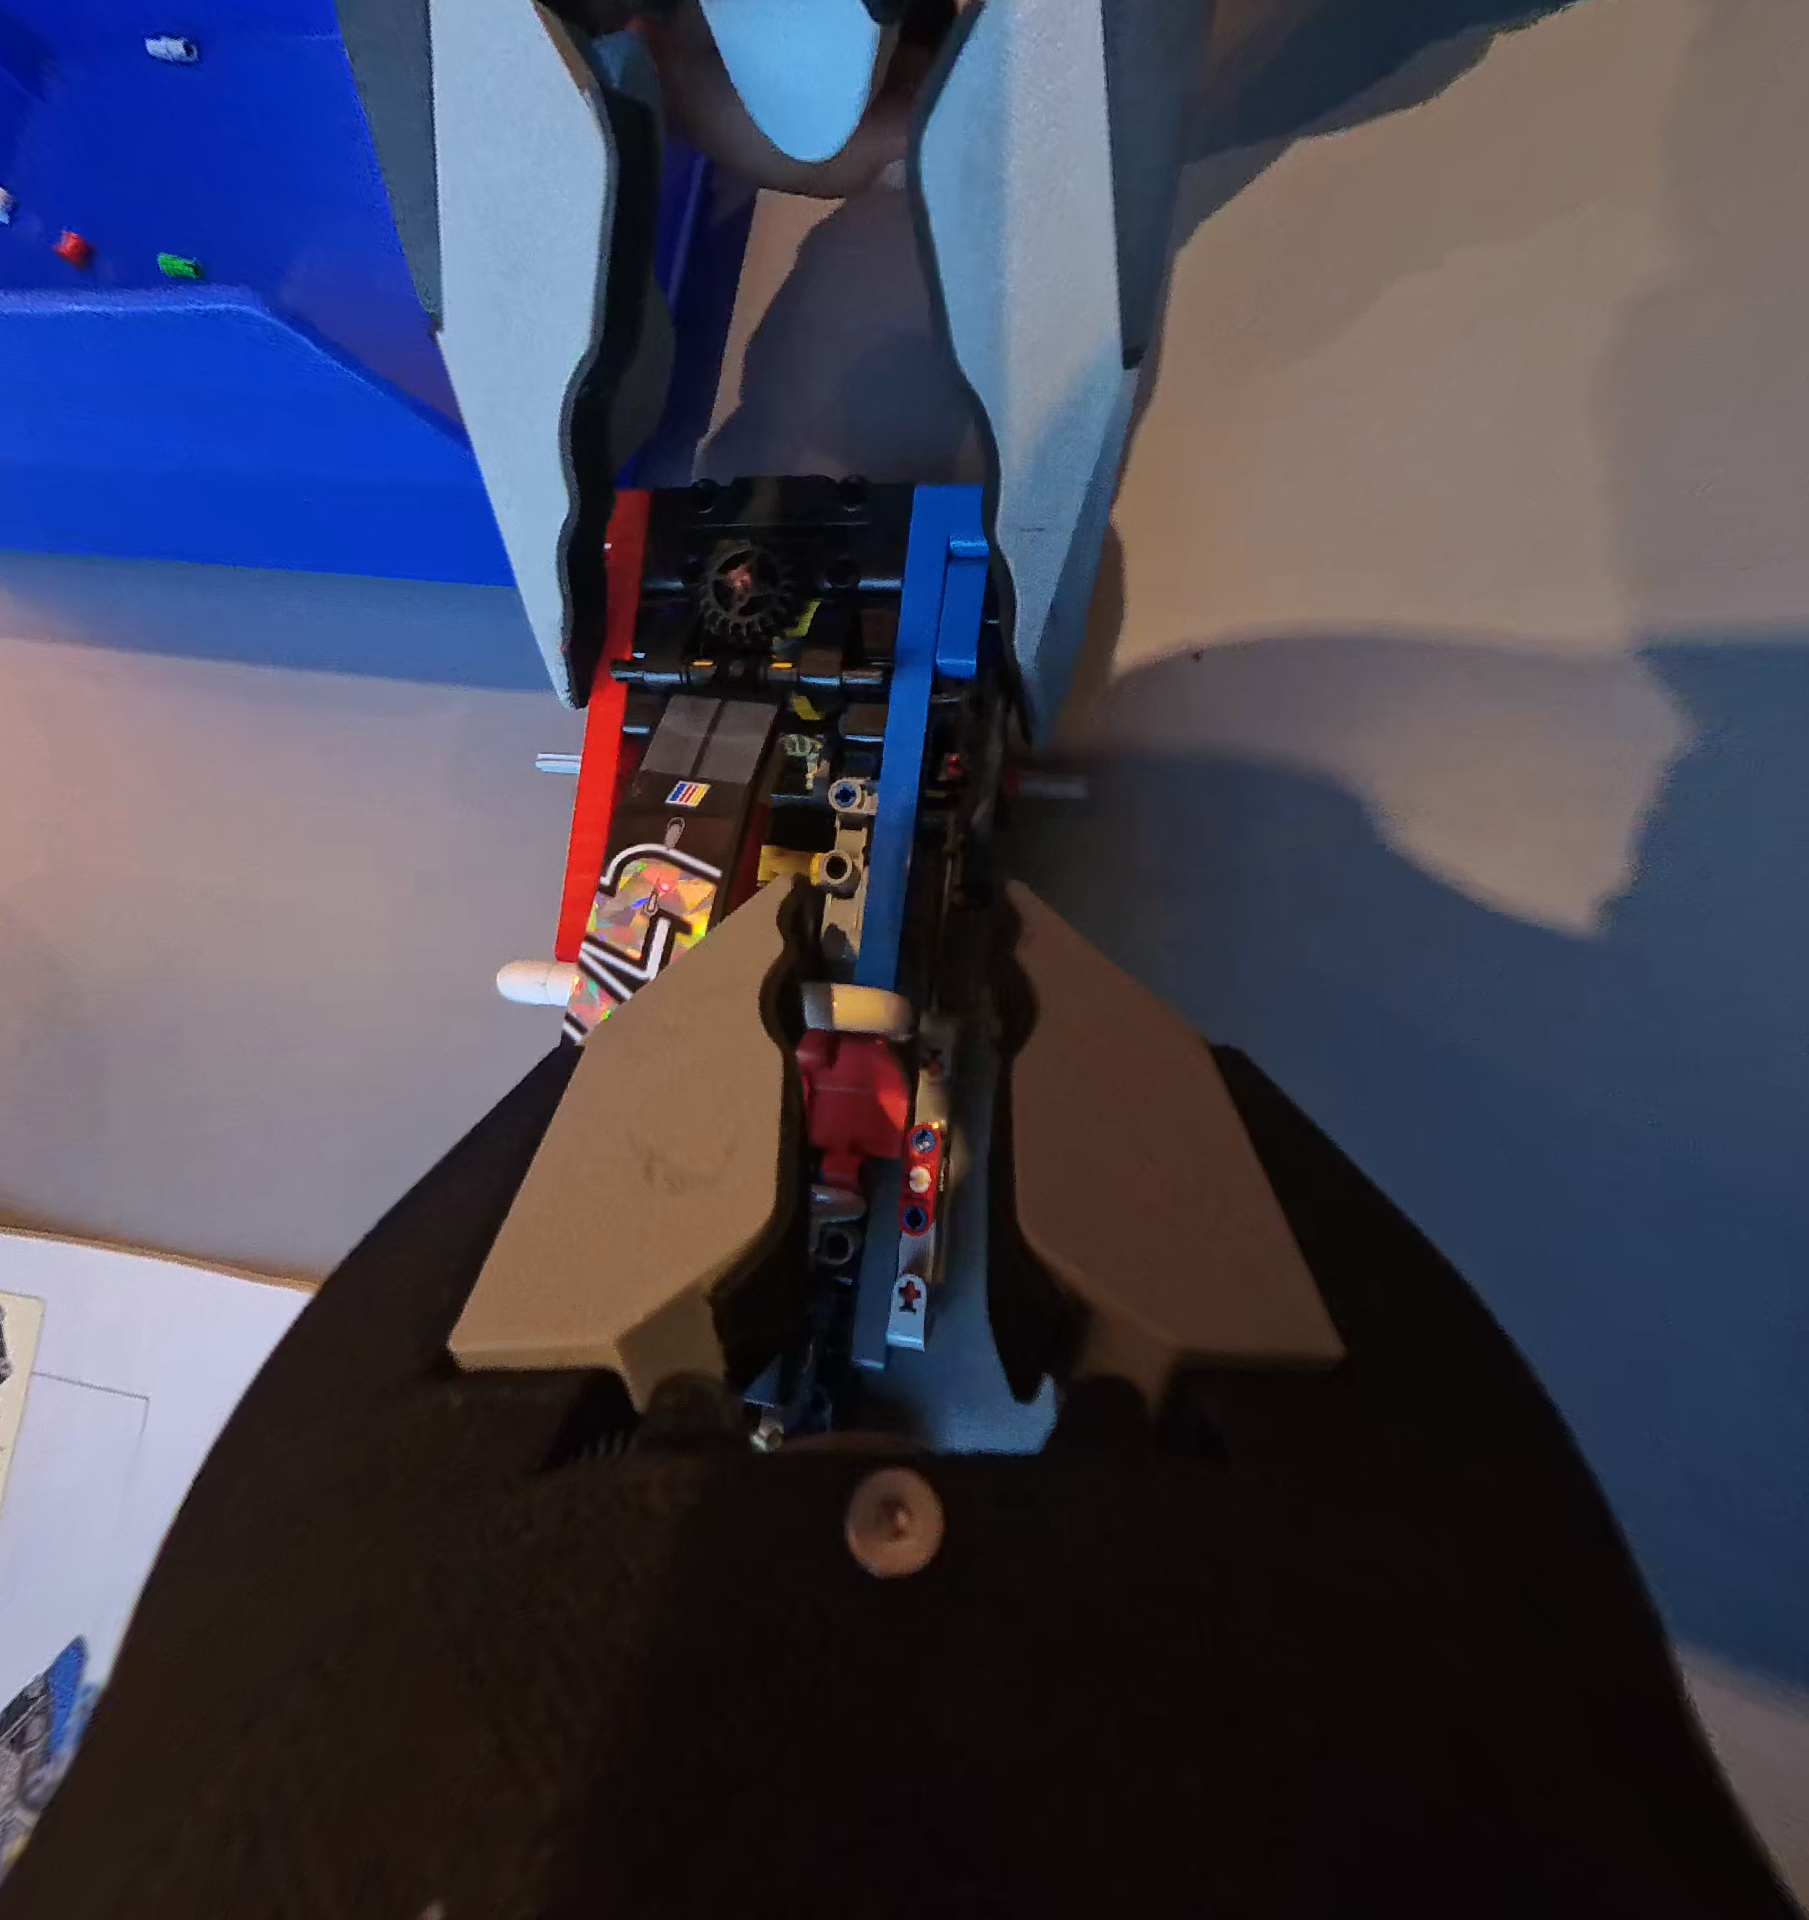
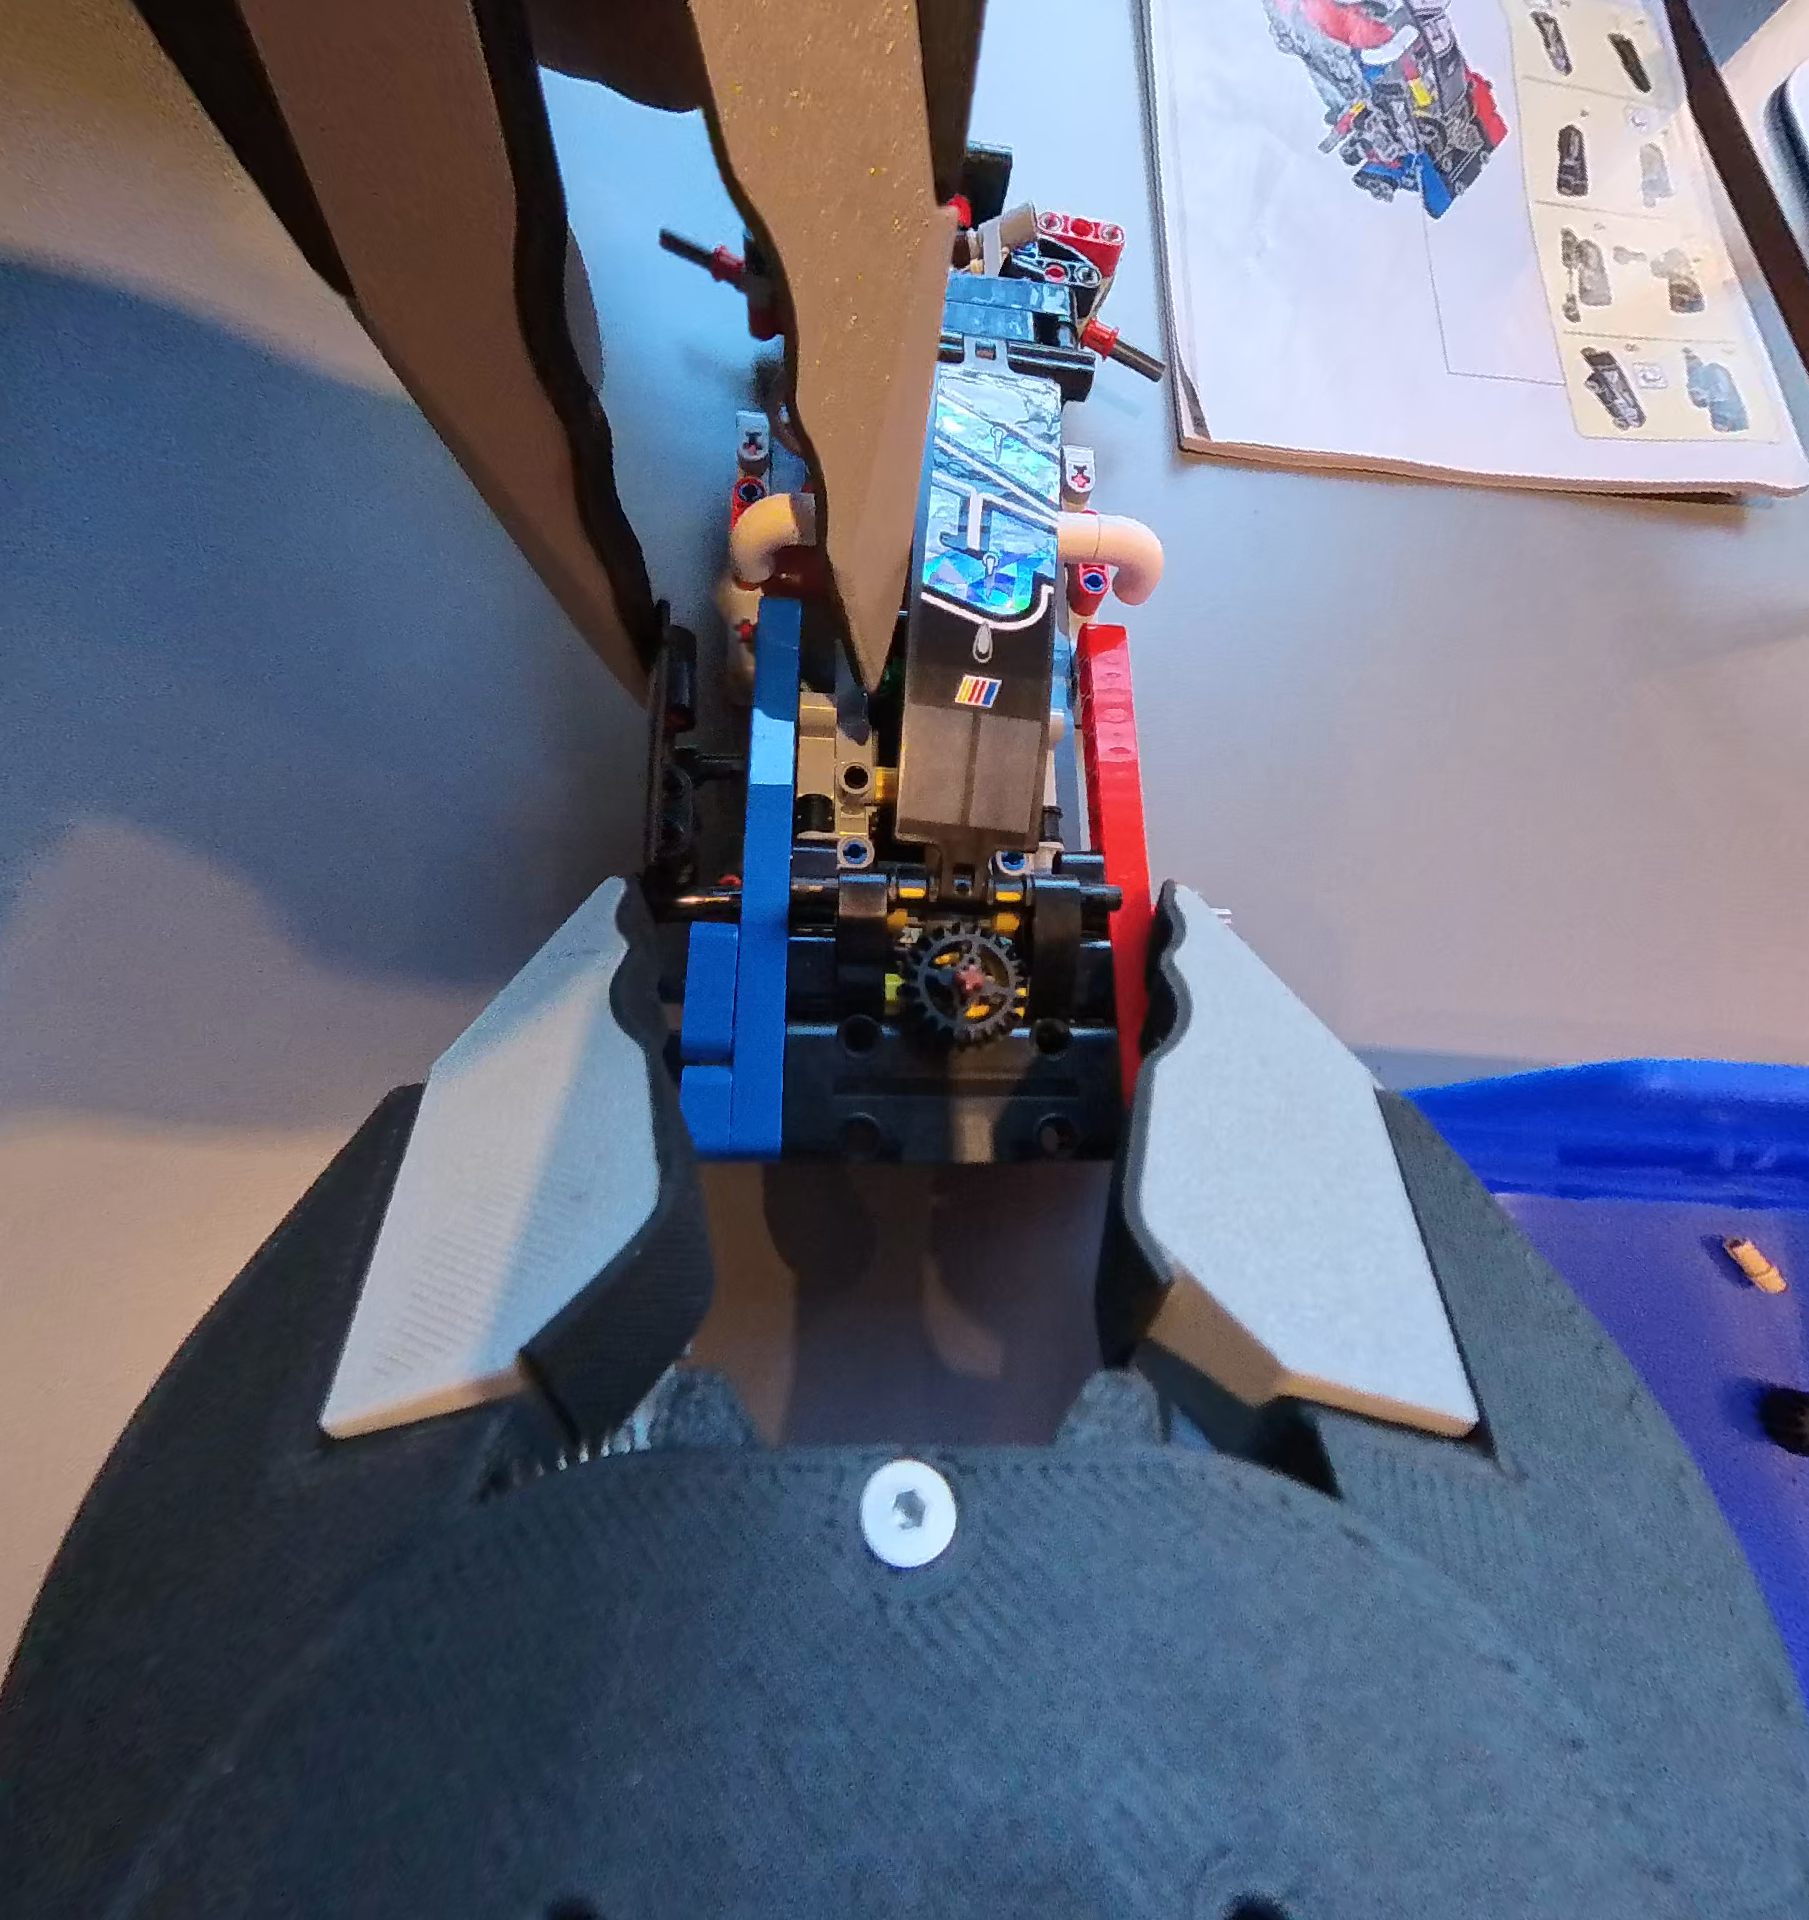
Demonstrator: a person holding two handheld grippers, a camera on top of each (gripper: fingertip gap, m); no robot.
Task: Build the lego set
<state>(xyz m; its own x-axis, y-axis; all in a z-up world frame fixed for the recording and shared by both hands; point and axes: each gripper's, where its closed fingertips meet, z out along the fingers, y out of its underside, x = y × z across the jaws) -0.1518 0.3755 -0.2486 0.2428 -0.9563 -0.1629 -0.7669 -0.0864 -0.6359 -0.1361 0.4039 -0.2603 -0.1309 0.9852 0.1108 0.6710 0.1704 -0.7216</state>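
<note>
Blocking centre: the long red, blue and black lego model [image 2: 921, 831] is filling both grippers' gaps.
Crowding upper right: the white paper instruction booklet [image 2: 1451, 260].
Crowding lower right: the blue plastic bin [image 2: 1627, 1122].
Lying open, left: the bare grey tabletop [image 2: 256, 727].

Left gripper [image 1: 895, 1039] and right gripper [image 2: 895, 997] face each other, fingers clamped.

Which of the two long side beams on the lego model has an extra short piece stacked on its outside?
The blue side beam, with a short blue piece on its outer face. The red side beam is bare.

Two close, downward wrist views from opposite ends of the shared lego model [image 1: 765, 790]
</note>
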